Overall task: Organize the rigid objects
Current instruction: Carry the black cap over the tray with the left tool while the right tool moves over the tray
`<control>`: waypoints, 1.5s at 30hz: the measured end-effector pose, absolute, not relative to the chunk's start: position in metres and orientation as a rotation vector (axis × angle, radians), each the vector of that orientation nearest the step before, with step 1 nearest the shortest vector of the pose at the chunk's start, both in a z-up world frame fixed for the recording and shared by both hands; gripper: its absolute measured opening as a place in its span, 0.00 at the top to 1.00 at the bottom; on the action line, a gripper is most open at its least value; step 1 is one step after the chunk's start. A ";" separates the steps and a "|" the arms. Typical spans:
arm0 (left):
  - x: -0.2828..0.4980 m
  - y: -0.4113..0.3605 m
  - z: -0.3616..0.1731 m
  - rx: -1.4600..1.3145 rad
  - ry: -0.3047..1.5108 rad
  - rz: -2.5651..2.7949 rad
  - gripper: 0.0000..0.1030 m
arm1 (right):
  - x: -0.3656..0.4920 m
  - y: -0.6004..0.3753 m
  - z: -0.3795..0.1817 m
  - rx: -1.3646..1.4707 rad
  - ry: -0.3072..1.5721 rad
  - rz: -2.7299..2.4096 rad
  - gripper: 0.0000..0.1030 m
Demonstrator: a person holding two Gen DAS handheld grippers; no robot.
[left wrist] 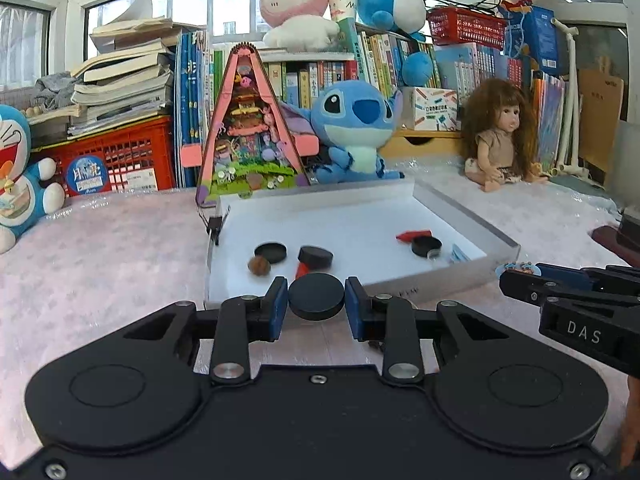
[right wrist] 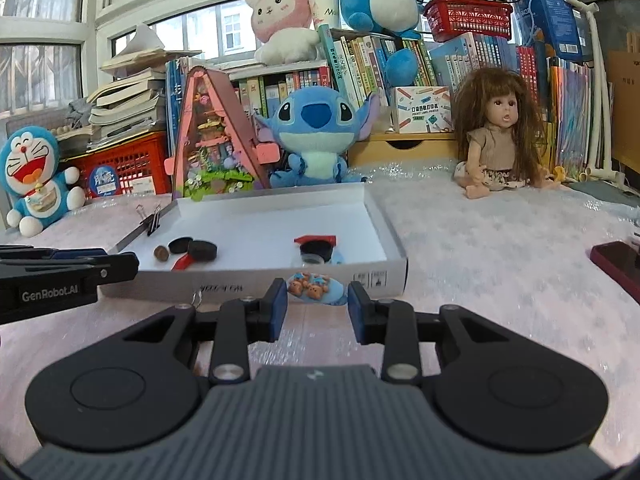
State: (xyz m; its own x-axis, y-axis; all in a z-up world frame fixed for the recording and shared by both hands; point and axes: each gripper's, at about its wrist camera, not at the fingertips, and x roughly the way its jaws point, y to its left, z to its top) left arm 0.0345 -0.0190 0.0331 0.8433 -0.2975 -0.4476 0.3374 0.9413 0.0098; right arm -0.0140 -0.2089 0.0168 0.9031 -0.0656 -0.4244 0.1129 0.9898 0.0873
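My left gripper is shut on a black disc, which hangs just before the near wall of a white box. Inside the box lie two more black discs, a brown nut, a red piece and a black cap. My right gripper is shut on a blue oval charm with two brown bears, held in front of the box's front wall. The left wrist view shows the right gripper at the right edge, with the charm at its tip.
A binder clip grips the box's left wall. Behind the box stand a pink triangular diorama, a blue plush and a doll. A Doraemon plush sits far left. A dark red phone lies at the right.
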 end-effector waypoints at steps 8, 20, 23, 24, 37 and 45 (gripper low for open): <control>0.064 -0.018 0.045 0.057 0.442 -0.321 0.72 | 0.014 -0.221 0.028 0.133 0.428 -0.089 0.63; 0.152 -0.021 0.050 -0.004 0.451 -0.362 0.72 | 0.098 -0.238 0.039 0.114 0.494 -0.077 0.63; 0.176 -0.029 0.040 -0.010 0.475 -0.346 0.72 | 0.121 -0.240 0.036 0.120 0.503 -0.043 0.63; 0.182 -0.031 0.037 -0.011 0.488 -0.335 0.72 | 0.129 -0.241 0.033 0.130 0.508 -0.028 0.63; 0.213 -0.050 0.004 0.059 0.580 -0.252 0.72 | 0.177 -0.241 -0.002 0.129 0.641 -0.039 0.63; 0.219 -0.052 -0.001 0.071 0.605 -0.249 0.72 | 0.180 -0.238 -0.006 0.127 0.659 -0.043 0.63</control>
State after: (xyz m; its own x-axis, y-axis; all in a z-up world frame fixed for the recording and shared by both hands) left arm 0.2191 -0.0525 -0.0010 0.7933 -0.2109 -0.5712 0.2524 0.9676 -0.0068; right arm 0.1796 -0.2382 -0.0065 0.7901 0.0001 -0.6130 0.0807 0.9913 0.1043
